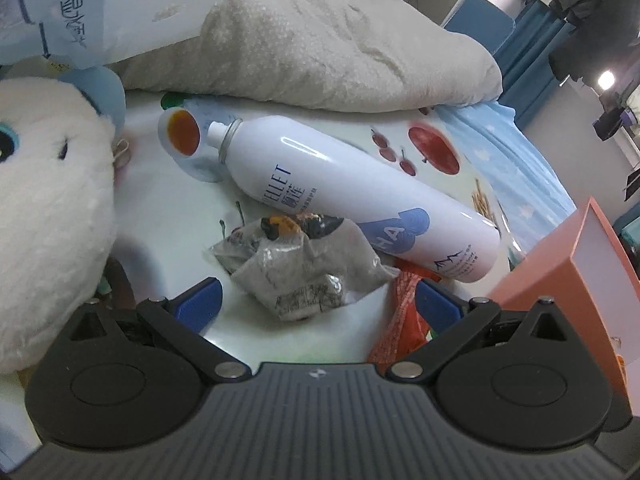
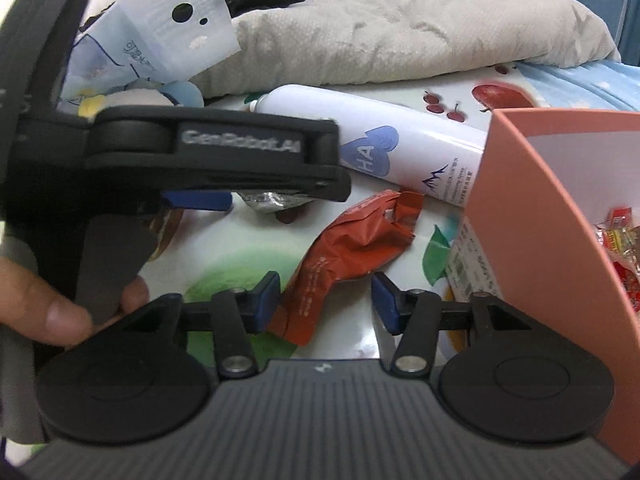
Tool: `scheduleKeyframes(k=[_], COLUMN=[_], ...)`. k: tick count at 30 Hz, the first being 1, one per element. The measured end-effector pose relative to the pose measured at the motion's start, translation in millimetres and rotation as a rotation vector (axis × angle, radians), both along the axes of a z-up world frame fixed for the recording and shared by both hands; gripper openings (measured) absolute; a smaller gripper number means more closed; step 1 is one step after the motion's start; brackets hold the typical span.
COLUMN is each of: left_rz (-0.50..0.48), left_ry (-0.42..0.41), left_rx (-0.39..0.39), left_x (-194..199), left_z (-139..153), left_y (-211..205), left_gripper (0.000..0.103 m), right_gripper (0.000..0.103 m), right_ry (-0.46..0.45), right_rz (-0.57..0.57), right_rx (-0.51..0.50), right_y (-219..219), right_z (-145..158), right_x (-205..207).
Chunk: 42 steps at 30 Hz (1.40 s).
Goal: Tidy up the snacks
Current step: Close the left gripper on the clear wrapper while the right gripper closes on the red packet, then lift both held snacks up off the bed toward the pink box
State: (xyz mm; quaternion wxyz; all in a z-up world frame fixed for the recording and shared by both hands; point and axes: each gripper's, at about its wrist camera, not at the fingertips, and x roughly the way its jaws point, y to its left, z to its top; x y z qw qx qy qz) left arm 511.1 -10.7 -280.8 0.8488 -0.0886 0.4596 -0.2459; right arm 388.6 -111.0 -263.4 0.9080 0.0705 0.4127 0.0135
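A fruit-printed cloth [image 1: 168, 216] covers the surface, with a grey-white pillow [image 1: 320, 40] across the top of both views. My left gripper [image 1: 316, 300] has its blue fingers spread wide on either side of a crumpled clear snack wrapper [image 1: 296, 268] at lower centre, gripping nothing. My right gripper [image 2: 324, 302] is open too, flanking the bottom end of a red foil snack packet [image 2: 344, 252]. A white spray can [image 1: 360, 196] lies behind; an orange cardboard box [image 2: 532, 216] stands at right.
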Motion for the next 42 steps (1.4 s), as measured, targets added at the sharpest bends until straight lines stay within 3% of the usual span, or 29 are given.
scheduleKeyframes(k=[9,20,30,33,34,42], left_rz=[0.051,0.092,0.135,0.164,0.172,0.260], left_ry=[-0.027,-0.078,-0.046,-0.024,-0.020,0.013], left_rx=[-0.005,0.048,0.060,0.052,0.054,0.037], left_x=[5,-3,-36,-53,-59,-116], left_z=[-1,9,17,21,23,38], left_y=[-1,-8,7,14,16,36], left_gripper=[0.102,0.070,0.066,0.065,0.065,0.065], right_gripper=[0.040,0.039,0.037,0.031,0.016,0.014], right_ry=[0.006,0.033,0.033,0.029,0.029,0.044], right_rz=[-0.001,0.037,0.079,0.093,0.101,0.133], right_rx=[-0.043,-0.054,-0.060,-0.052,-0.045,-0.036], right_y=[3,2,3,1,1,-6], right_z=[4,6,16,22,24,27], right_x=[-7,-24,-47,-55,-58,-88])
